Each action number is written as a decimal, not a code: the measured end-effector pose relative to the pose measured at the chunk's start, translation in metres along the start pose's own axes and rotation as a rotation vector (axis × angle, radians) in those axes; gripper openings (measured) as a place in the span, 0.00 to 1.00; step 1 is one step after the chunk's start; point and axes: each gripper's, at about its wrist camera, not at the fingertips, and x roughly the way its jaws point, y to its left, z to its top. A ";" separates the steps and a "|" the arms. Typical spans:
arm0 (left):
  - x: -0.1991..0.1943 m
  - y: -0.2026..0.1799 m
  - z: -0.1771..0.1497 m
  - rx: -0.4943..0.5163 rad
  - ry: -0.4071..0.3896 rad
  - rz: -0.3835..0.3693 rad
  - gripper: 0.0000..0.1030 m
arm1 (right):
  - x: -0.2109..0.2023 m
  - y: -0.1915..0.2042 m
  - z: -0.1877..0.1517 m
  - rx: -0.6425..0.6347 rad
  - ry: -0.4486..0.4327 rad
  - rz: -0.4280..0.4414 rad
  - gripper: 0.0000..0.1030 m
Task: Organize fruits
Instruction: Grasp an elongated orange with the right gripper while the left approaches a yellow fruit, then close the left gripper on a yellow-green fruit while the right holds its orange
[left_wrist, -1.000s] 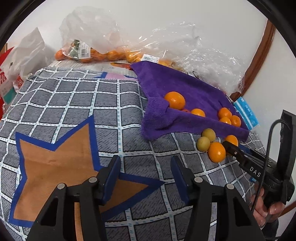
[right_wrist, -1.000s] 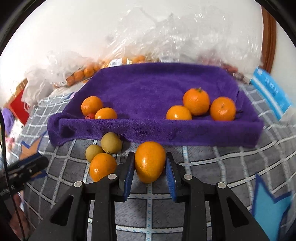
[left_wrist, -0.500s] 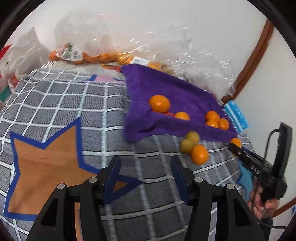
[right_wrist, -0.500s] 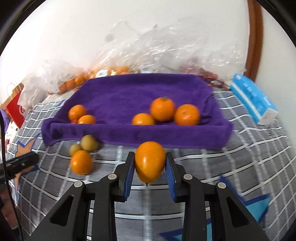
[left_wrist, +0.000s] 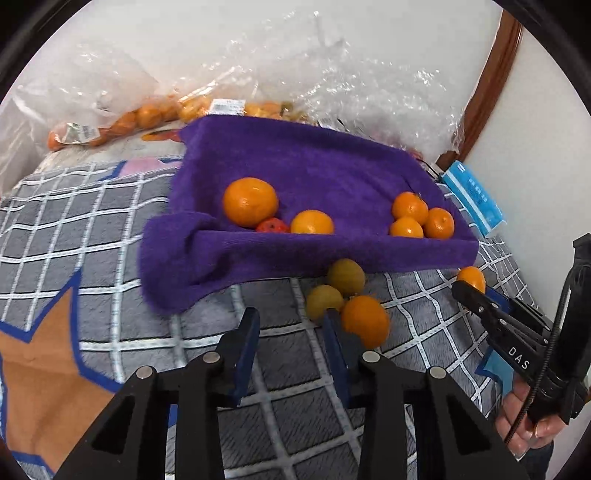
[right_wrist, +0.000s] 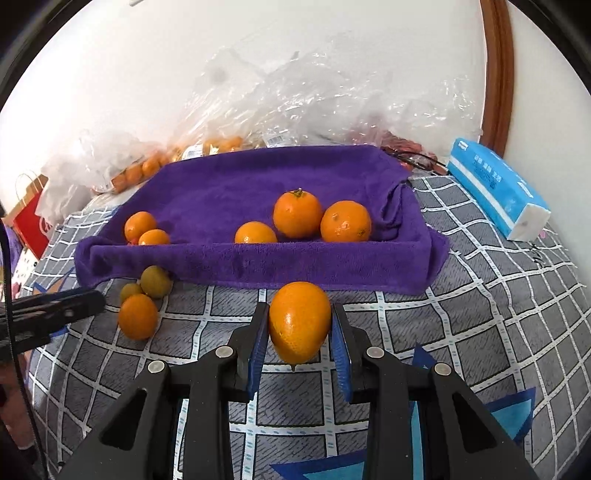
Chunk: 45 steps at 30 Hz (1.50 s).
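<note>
Gripping an orange (right_wrist: 299, 321) lengthwise, the right gripper (right_wrist: 300, 332) faces the purple towel (right_wrist: 258, 184) straight ahead; left gripper (left_wrist: 290, 332) open.

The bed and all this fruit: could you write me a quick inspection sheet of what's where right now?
Surface: grey checked blanket with star shapes.
Job's things: purple towel holding five oranges and one small red fruit; loose orange and two greenish fruits lie in front of it.
Clutter: plastic bags of fruit, blue tissue pack, red paper bag.
Grippers: right gripper clamps an orange; left gripper open, empty.
Cables: black cable on right gripper.
Surroundings: white wall, brown wooden trim.
</note>
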 end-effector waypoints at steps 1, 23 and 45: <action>0.003 -0.002 0.000 0.006 0.005 0.003 0.32 | 0.001 -0.002 0.000 0.010 0.006 0.003 0.32; 0.017 -0.028 -0.004 0.069 -0.043 -0.020 0.23 | 0.000 -0.005 -0.002 0.036 0.012 0.013 0.32; -0.006 -0.033 -0.006 0.089 -0.173 -0.043 0.23 | -0.020 0.012 -0.002 -0.032 -0.090 0.062 0.32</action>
